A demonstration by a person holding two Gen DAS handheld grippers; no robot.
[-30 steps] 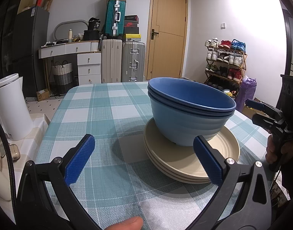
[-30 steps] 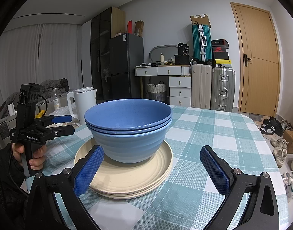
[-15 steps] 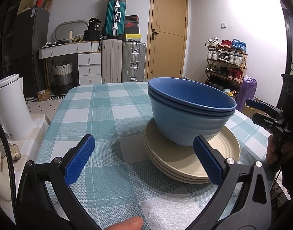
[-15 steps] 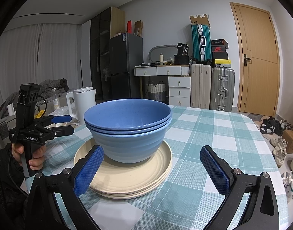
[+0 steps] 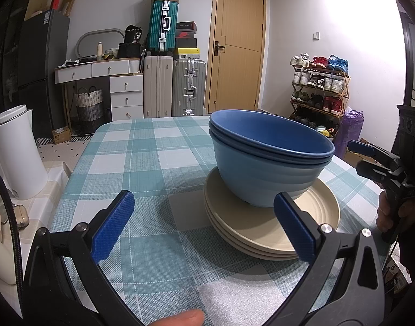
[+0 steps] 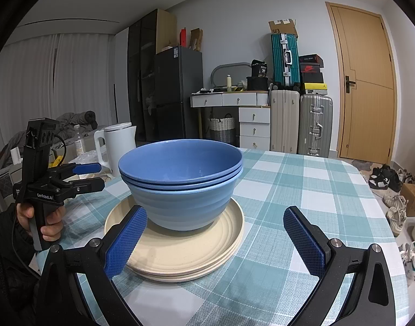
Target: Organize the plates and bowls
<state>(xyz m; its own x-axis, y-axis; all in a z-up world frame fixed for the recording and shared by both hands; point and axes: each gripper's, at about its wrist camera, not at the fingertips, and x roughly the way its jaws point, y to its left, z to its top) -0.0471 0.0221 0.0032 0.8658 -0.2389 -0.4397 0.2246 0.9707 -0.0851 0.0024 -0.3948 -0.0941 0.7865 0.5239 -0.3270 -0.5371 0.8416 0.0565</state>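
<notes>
Three nested blue bowls [image 5: 267, 163] [image 6: 180, 184] stand on a stack of three cream plates [image 5: 261, 233] [image 6: 180, 255] on the checked table [image 5: 142, 157]. My left gripper [image 5: 202, 201] hovers open just before the plates, nothing between its blue pads. From the opposite side, my right gripper [image 6: 215, 213] is open too, its fingers on either side of the plate stack's near rim. Each gripper shows in the other's view, held by a hand: the right gripper [image 5: 355, 156] at the far right, the left gripper [image 6: 100, 175] at the left.
A white kettle [image 5: 14, 152] [image 6: 118, 146] stands on a side counter left of the table. Suitcases [image 5: 188, 87], a drawer unit [image 5: 126, 95] and a door [image 5: 234, 54] line the far wall. A shoe rack [image 5: 318, 87] stands at the right.
</notes>
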